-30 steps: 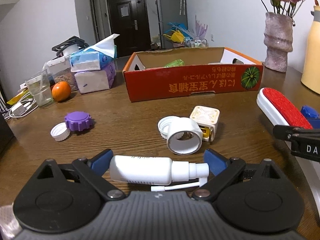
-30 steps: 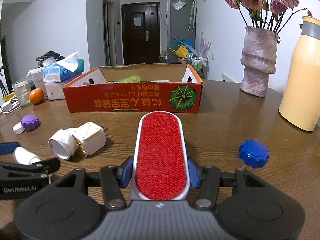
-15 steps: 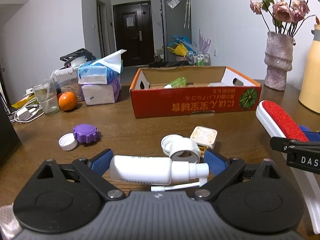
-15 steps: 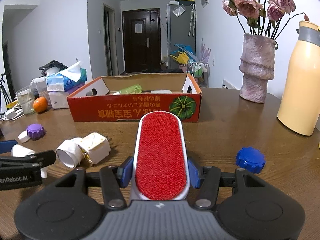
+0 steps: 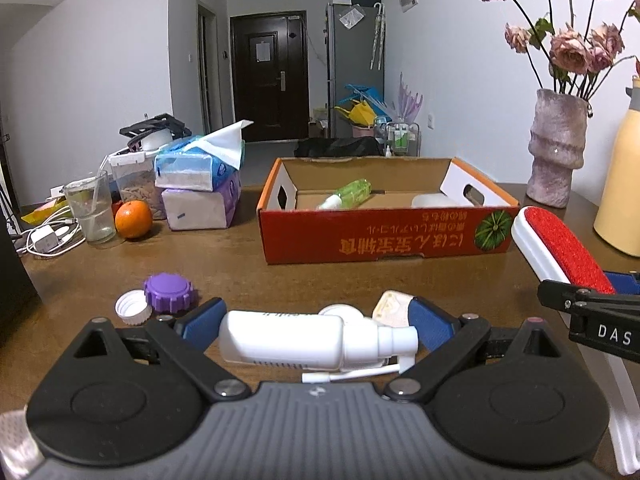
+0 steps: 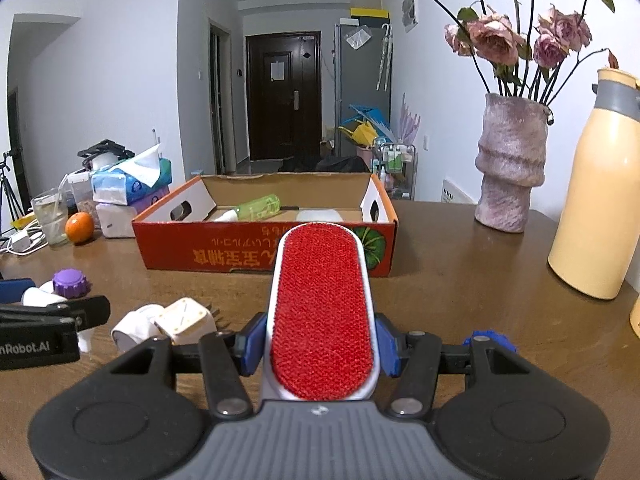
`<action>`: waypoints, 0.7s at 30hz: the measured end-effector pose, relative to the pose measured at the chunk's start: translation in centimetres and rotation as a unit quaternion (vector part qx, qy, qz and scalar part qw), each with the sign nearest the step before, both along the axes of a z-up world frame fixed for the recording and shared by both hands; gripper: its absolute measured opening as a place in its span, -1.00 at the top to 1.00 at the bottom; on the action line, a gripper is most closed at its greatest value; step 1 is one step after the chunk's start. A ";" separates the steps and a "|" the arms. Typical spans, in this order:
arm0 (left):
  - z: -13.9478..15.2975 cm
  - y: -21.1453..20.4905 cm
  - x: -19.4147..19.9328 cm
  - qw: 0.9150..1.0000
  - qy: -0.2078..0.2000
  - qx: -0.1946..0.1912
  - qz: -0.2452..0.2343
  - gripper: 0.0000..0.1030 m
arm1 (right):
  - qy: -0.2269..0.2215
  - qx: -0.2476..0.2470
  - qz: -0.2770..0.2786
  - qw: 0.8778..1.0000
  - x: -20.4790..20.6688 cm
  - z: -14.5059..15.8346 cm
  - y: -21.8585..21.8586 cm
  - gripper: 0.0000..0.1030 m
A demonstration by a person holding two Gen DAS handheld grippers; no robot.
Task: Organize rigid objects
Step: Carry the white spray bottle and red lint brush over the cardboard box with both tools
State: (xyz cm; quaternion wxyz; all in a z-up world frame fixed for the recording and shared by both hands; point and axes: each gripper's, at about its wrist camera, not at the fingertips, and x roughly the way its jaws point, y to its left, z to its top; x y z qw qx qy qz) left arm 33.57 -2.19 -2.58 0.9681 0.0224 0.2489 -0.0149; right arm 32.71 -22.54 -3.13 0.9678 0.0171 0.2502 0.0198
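My left gripper [image 5: 316, 326] is shut on a white spray bottle [image 5: 304, 342], held crosswise above the table. My right gripper [image 6: 320, 338] is shut on a red lint brush [image 6: 322, 304] with a white frame; the brush also shows in the left wrist view [image 5: 560, 242]. Ahead stands an open red cardboard box [image 5: 384, 236] [image 6: 240, 254] holding a green bottle [image 5: 352, 192] [image 6: 258, 208] and a white item [image 6: 318, 215]. On the table lie a white adapter plug [image 6: 182, 316], a white ring cap [image 6: 128, 328], a purple cap [image 5: 169, 287], a small white cap [image 5: 132, 307] and a blue cap [image 6: 490, 340].
At the left are tissue packs [image 5: 200, 184], an orange [image 5: 133, 219], a glass [image 5: 90, 212] and cables [image 5: 44, 238]. At the right stand a pink vase with flowers [image 6: 510, 168] and a tall yellow flask [image 6: 596, 200].
Both grippers have lifted with their objects. The view now looks over the box rim into the box, and the loose items on the table sit lower in the frames.
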 end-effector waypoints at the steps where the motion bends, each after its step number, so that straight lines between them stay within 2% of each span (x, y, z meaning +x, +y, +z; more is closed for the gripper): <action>1: 0.2 0.0 0.1 1.000 -0.003 -0.001 0.000 -0.92 | -0.002 -0.001 0.000 1.000 0.1 0.2 0.0 -0.06; 21: 3.0 -0.9 4.1 0.999 -0.029 -0.016 0.017 -0.92 | -0.034 -0.001 -0.004 0.999 3.2 2.4 0.5 -0.06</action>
